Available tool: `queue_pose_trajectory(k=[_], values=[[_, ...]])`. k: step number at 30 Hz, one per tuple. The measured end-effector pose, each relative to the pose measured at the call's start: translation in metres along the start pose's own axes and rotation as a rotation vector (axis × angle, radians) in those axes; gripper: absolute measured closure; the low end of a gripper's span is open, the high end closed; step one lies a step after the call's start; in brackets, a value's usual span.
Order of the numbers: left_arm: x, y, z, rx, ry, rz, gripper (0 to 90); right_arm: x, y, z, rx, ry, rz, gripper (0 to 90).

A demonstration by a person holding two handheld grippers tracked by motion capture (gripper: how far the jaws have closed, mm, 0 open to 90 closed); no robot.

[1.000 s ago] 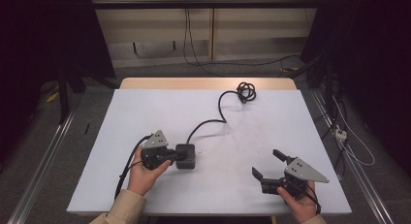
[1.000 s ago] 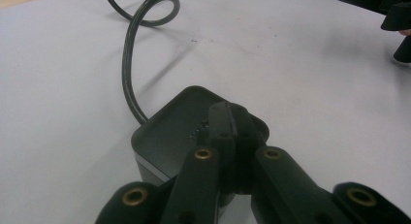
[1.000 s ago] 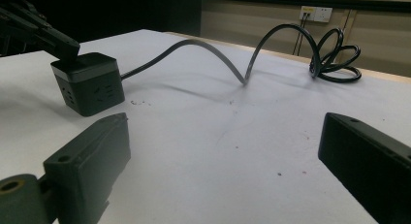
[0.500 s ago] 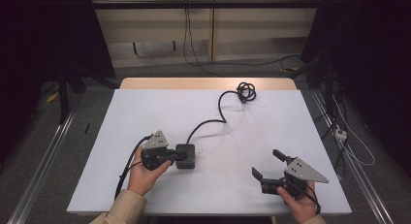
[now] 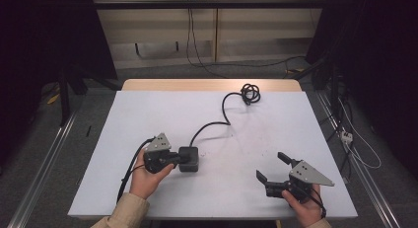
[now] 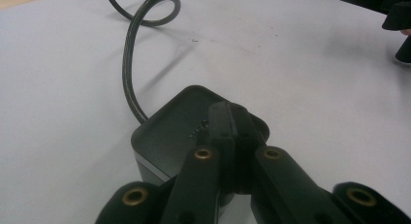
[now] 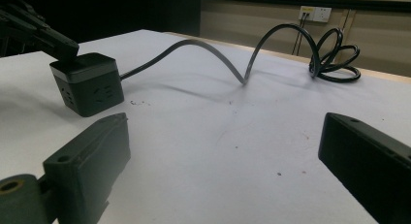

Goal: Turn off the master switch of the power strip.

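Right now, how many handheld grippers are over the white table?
2. The left gripper, shut, rests atop the black cube-shaped power socket at front left; the right gripper, open and empty, sits front right.

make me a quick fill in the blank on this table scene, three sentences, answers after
1. The left gripper, its jaws shut, rests its tips on top of the black ____ cube.
2. The right gripper hovers with its jaws ____.
3. The cube's black cable ends in a ____ at the table's far edge.

Missing words: socket; open; coil
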State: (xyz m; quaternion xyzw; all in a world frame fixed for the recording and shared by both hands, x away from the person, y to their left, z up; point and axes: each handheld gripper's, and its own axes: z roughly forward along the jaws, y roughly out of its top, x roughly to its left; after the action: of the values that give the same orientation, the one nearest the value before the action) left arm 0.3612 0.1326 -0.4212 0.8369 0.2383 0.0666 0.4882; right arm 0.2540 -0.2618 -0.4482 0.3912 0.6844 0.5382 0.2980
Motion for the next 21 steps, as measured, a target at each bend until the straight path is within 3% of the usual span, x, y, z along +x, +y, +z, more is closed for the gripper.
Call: queue_pose_trajectory(k=[21], values=[[-0.0008, 0.0002, -0.0004, 0.011, 0.005, 0.001, 90.0, -0.0003, 0.0001, -0.0003, -0.002, 0.000, -0.001, 4.0]])
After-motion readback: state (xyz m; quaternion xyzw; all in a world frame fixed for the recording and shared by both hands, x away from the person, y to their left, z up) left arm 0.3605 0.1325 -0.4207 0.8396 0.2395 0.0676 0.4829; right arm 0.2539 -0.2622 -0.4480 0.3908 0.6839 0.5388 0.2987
